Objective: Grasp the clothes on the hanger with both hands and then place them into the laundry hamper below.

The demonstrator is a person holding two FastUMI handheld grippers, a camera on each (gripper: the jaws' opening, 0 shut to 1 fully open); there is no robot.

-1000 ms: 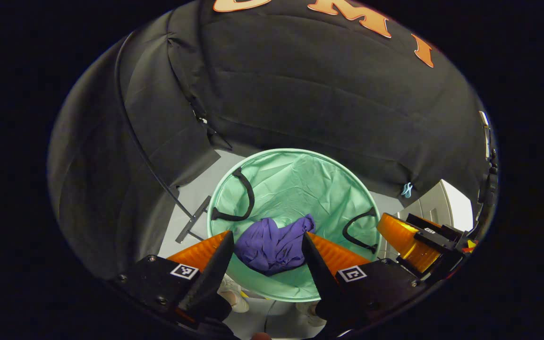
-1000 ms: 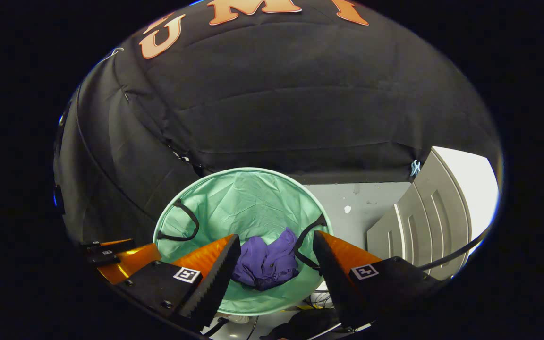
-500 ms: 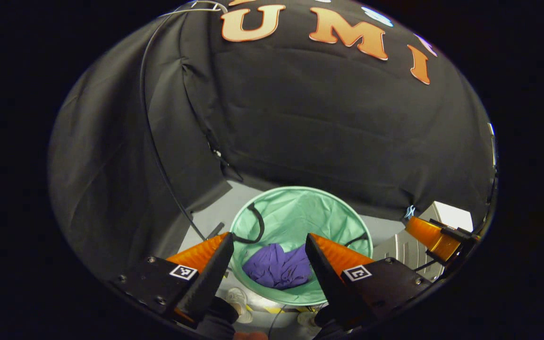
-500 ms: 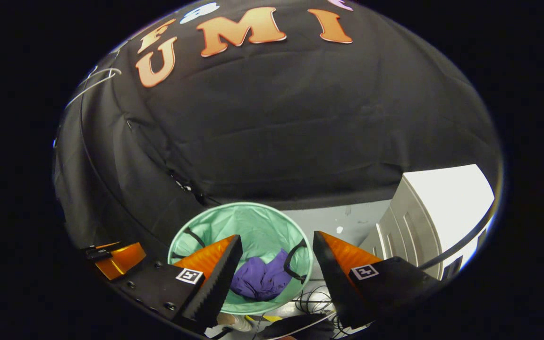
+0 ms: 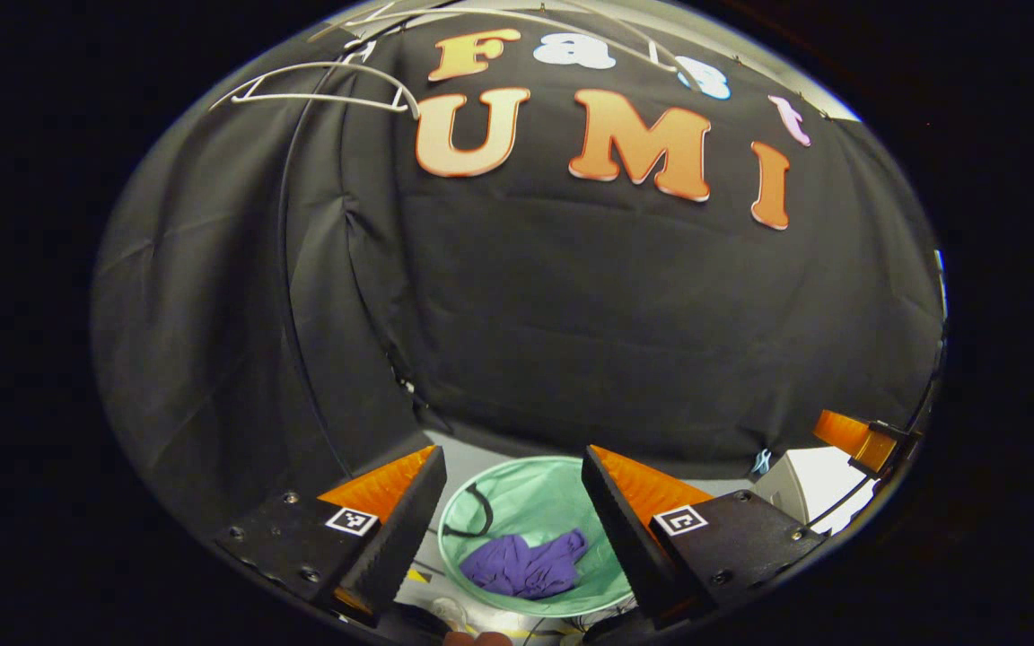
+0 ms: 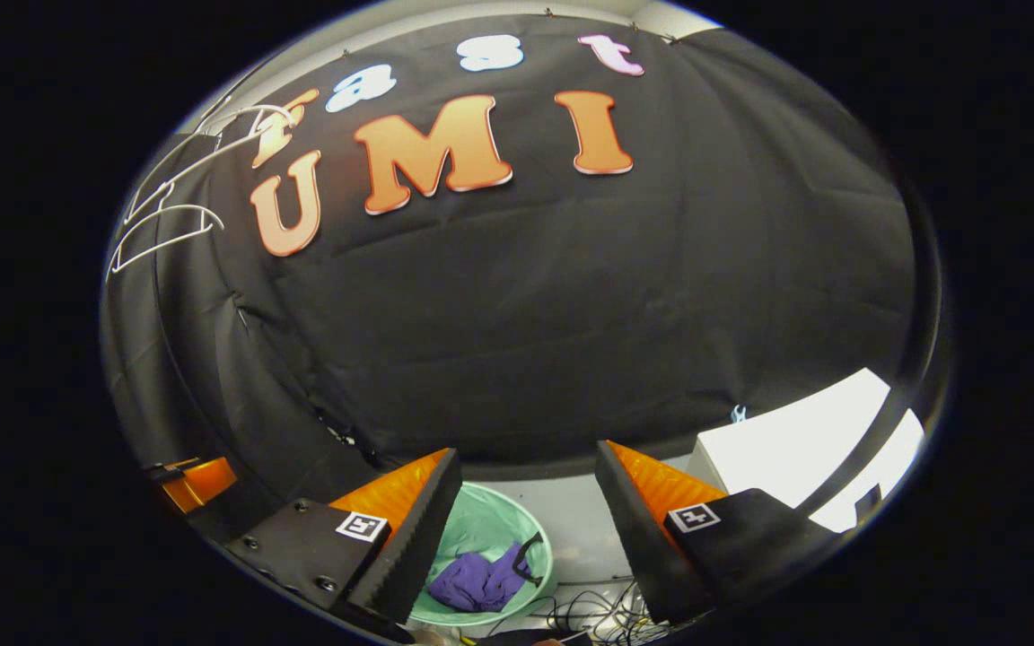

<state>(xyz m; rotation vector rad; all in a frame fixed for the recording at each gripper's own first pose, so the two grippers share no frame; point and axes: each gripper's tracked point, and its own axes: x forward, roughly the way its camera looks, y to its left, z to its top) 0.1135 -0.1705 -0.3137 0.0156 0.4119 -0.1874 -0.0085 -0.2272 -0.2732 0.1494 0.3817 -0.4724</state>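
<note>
Lying crumpled at the bottom of the mint-green laundry hamper [image 5: 526,511] — purple clothes [image 5: 524,567], bunched toward the near wall, with a black strap handle curving over the rim at the left. Standing on the pale floor below both tools, against the foot of the black booth wall. Hanging bare at the upper left of the wall — white hangers [image 5: 319,85]. Holding wide apart and gripping nothing: the left gripper [image 5: 508,520], its jaws framing the hamper from above. Likewise spread and empty, the right gripper [image 6: 526,529], hovering high with hamper and clothes showing low between its fingers. Peeking in at the far right edge of the left gripper view, the other tool. Trailing on the floor beside the hamper, dark cables [image 6: 589,615].
</note>
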